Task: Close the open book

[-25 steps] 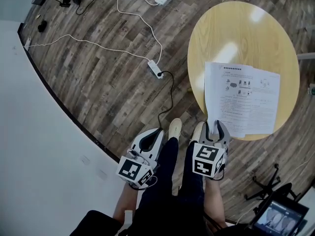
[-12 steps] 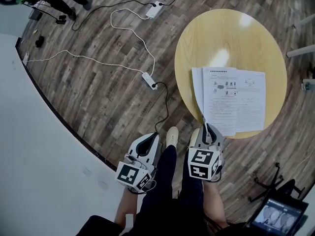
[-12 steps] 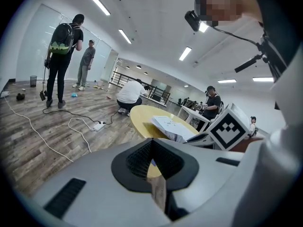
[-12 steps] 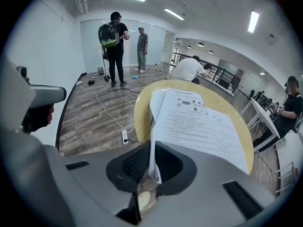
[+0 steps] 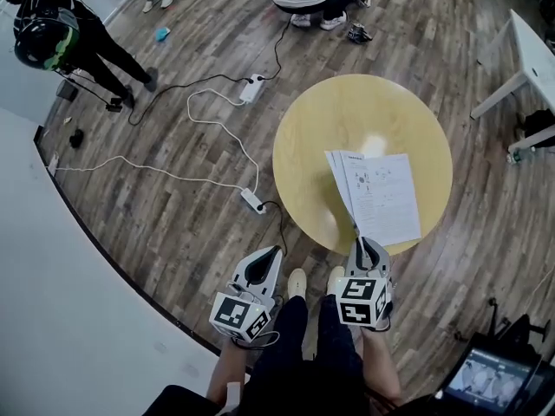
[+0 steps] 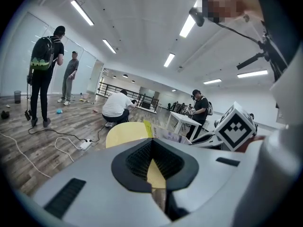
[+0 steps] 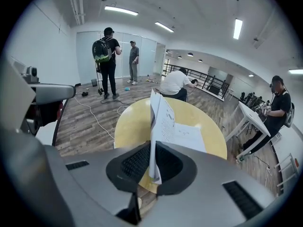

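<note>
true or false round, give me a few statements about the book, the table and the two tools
1. The right tool is shut on the near edge of the book. True.
2. The book lies on a square white table. False: the table is round, with a yellow wood top.
3. The left tool grips a page. False: nothing is between its jaws, and it hangs over the floor beside the table.
4. A white power strip lies on the floor to the left of the table. True.
</note>
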Tool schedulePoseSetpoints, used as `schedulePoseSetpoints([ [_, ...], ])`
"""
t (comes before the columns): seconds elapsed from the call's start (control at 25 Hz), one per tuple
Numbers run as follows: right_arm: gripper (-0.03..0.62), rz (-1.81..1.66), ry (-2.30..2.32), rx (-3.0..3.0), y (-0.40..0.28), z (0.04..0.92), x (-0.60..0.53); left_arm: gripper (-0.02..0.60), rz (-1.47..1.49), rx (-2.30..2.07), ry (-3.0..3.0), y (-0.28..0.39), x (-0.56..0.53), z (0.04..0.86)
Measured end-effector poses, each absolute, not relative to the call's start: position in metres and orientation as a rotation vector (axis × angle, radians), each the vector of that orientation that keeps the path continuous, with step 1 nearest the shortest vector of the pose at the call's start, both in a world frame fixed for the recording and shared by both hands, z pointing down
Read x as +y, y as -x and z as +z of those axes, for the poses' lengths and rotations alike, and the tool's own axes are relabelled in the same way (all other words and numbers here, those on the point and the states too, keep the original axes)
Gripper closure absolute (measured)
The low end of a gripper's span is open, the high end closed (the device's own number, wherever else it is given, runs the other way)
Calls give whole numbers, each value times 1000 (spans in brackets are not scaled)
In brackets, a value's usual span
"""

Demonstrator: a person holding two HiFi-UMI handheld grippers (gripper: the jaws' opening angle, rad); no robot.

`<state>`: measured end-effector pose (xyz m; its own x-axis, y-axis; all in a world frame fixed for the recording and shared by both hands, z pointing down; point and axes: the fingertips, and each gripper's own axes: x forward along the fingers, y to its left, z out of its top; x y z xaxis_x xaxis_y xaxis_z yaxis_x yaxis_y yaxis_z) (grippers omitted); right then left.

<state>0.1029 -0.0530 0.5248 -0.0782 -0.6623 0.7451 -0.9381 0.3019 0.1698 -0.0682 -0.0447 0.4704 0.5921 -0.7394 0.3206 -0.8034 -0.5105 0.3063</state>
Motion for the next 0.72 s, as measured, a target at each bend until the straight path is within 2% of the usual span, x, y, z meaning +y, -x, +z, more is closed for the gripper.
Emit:
schedulePoseSetpoints([
  [0.12,560,517,-1477,-1835,-130,518,-54,584,215,-1227,-2427,47,-52,462],
  [0.28,559,807,-1581,-1966,-187,526,-60,584,238,-1222,-2451,14,-66,458],
  [0.48,559,1124,-1621,-2005,-267,577,-69,584,288,-1189,-2456,-25,-73,472],
  [0.72,556,1322,-1627,-2068,-296,616,-71,584,291,-1193,-2444,-57,-86,503],
])
